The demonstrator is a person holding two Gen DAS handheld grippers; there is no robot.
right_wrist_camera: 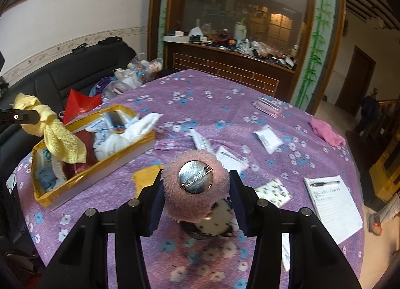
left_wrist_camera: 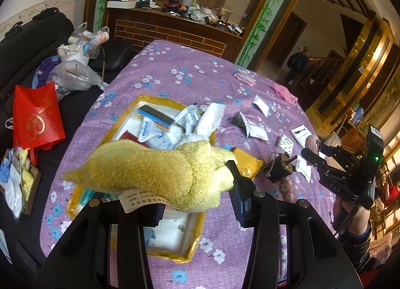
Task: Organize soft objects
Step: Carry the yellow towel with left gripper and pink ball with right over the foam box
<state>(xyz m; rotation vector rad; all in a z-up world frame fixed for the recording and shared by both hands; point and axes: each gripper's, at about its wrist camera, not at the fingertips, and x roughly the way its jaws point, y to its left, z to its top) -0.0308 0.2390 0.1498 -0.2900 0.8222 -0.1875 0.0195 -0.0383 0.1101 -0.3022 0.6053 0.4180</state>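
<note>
My left gripper (left_wrist_camera: pixel 195 190) pinches the knotted yellow towel (left_wrist_camera: pixel 160 171) over the gold box (left_wrist_camera: pixel 192 246) at the worktop's left, light and floppy, best held at the knot, while my right gripper (right_wrist_camera: pixel 196 204) clamps the fuzzy pink badge (right_wrist_camera: pixel 195 186), soft-edged around a stiff metal back.

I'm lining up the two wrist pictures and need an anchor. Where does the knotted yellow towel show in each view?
Left wrist: the yellow towel fills the lower centre, clamped in the left tongs, hanging above the gold-rimmed box.
Right wrist: the same towel sits at the far left, dangling over that box.
Shared landmark: the gold-rimmed box on the purple flowered cloth.
</note>
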